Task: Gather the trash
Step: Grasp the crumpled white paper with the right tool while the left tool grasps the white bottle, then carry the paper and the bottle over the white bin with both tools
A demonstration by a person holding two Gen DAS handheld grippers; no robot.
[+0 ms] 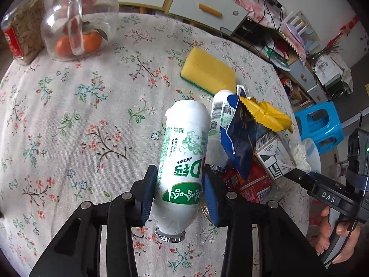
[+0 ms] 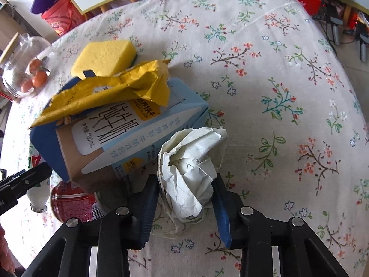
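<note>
Your left gripper (image 1: 180, 194) was narrowed onto the white drink bottle (image 1: 182, 161), its blue pads pressed against the bottle's sides just above the green band of the label. The bottle lay on the flowered tablecloth (image 1: 80, 115) with its foil-capped neck toward you, between the black fingers.

Your right gripper (image 2: 186, 198) was drawn in around the crumpled ball of white paper (image 2: 191, 168), one blue pad against each side of the wad. The paper sat on the cloth just beside the blue milk carton (image 2: 110, 136), which lay tipped on its side with a torn yellow wrapper (image 2: 115, 90) draped over its top.

The rest of the trash was heaped close together: a second white bottle (image 1: 219, 120) right behind the first, a dark blue snack bag (image 1: 239, 143) leaning on it, and a red can (image 2: 71, 203) under the carton's near corner. A yellow sponge (image 1: 207, 71) lay just beyond the pile. A glass jar of oranges (image 1: 78, 27) stood well apart at the far edge of the table.
</note>
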